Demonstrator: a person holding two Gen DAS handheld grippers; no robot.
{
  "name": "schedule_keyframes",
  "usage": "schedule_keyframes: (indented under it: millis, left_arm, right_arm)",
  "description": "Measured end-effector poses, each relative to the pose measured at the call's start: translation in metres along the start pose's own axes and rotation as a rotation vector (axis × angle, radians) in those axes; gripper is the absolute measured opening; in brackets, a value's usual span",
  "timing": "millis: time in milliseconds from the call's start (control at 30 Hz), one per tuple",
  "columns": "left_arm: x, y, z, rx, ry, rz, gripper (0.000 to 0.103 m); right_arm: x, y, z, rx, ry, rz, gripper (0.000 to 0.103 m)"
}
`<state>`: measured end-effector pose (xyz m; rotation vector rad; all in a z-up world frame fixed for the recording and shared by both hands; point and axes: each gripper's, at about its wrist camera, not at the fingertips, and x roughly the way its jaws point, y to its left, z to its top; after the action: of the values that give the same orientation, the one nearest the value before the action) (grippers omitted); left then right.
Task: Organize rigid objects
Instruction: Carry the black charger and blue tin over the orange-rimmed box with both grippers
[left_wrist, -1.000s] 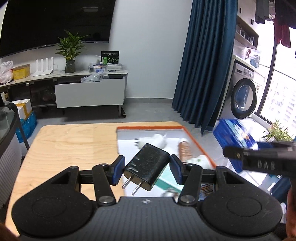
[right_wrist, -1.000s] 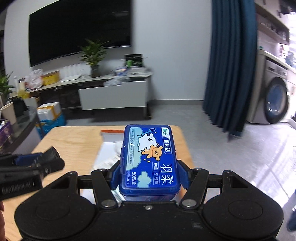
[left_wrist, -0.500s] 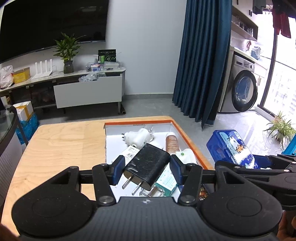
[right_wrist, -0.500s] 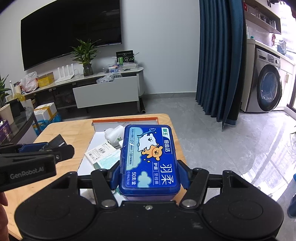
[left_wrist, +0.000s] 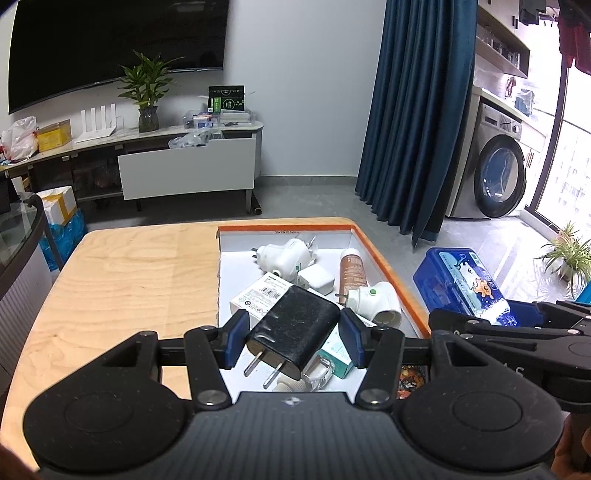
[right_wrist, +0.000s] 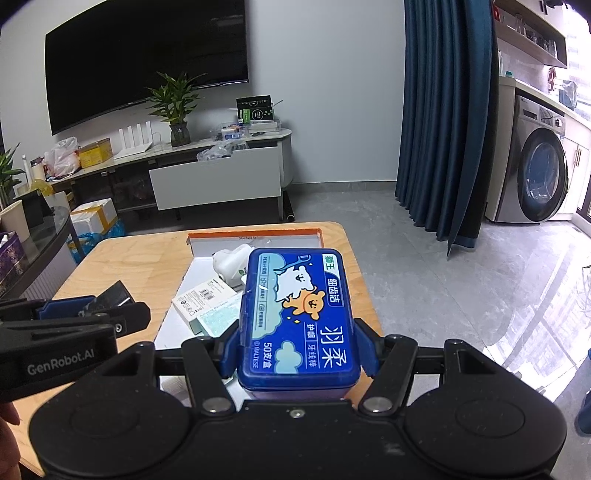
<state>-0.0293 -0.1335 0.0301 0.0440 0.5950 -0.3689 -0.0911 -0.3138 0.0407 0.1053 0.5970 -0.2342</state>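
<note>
I am holding the black charger (left_wrist: 293, 328) clamped in my left hand-held gripper (left_wrist: 291, 341), prongs pointing toward the camera, at the lower centre of the left view above the orange-rimmed tray (left_wrist: 388, 264). My right hand-held gripper (right_wrist: 297, 347) is gripping the blue floss box (right_wrist: 297, 317) at the centre of the right view, over the tray's right edge. I judge the sorting to be midway: white plugs (left_wrist: 284, 256), a brown bottle (left_wrist: 352, 271) and cartons are lying jumbled in the tray, while the wooden surface (left_wrist: 133, 280) is showing nothing sorted. The tray's near end is hiding behind both grippers.
</note>
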Motion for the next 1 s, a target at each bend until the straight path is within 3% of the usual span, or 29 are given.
schedule_keyframes:
  millis: [1000]
  left_arm:
    - [0.006, -0.008, -0.007, 0.003, 0.033, 0.003, 0.054]
  right_arm:
    - [0.014, -0.001, 0.0, -0.012, 0.033, 0.008, 0.074]
